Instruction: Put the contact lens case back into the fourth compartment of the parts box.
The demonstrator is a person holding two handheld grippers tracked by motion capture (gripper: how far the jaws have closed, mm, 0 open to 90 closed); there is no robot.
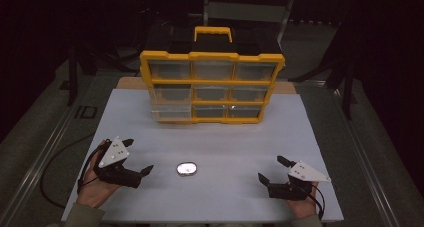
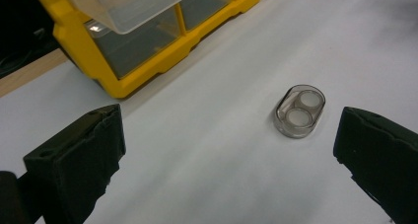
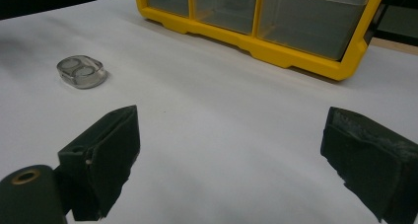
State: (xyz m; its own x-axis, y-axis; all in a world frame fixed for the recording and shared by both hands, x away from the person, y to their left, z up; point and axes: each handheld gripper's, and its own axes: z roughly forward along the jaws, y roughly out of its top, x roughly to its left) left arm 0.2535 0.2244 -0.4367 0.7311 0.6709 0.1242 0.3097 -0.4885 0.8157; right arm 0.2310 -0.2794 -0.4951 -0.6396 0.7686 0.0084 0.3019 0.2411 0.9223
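1. Resting at the near left of the white table [image 1: 210, 137], the left gripper [image 1: 138, 157] sits in the person's left hand [image 1: 95, 189], its jaws spread wide with nothing between them. A grey three-cornered plate [image 1: 113, 152] tops it, and a cable [image 1: 52, 169] trails off the table's left edge.
2. Looking along the left gripper [image 2: 229, 150] in its own view, the two black jaws stand far apart over bare white surface; the small clear case [image 2: 299, 110] lies just ahead, nearer the jaw at the right of that view and apart from both.
3. Lying flat on the table between the two grippers, the small clear case [image 1: 187, 169] is an oval, see-through container with two round wells side by side. It is closer to the left gripper than to the right one, and touches neither.
4. Standing upright at the far middle of the table, the yellow organizer [image 1: 212, 87] shows three rows of three clear drawers and a yellow handle [image 1: 213, 33] on top. The bottom-left drawer [image 1: 171, 112] is pulled partly out; the case lies well in front of the organizer.
5. Sitting at the near right, the right gripper [image 1: 272, 169] is also spread wide and holds nothing, well apart from the case.
6. Seen in the right gripper view, the right gripper [image 3: 229, 150] has open jaws framing bare table, with the case [image 3: 81, 71] off to the upper left and the organizer [image 3: 276, 51] beyond.
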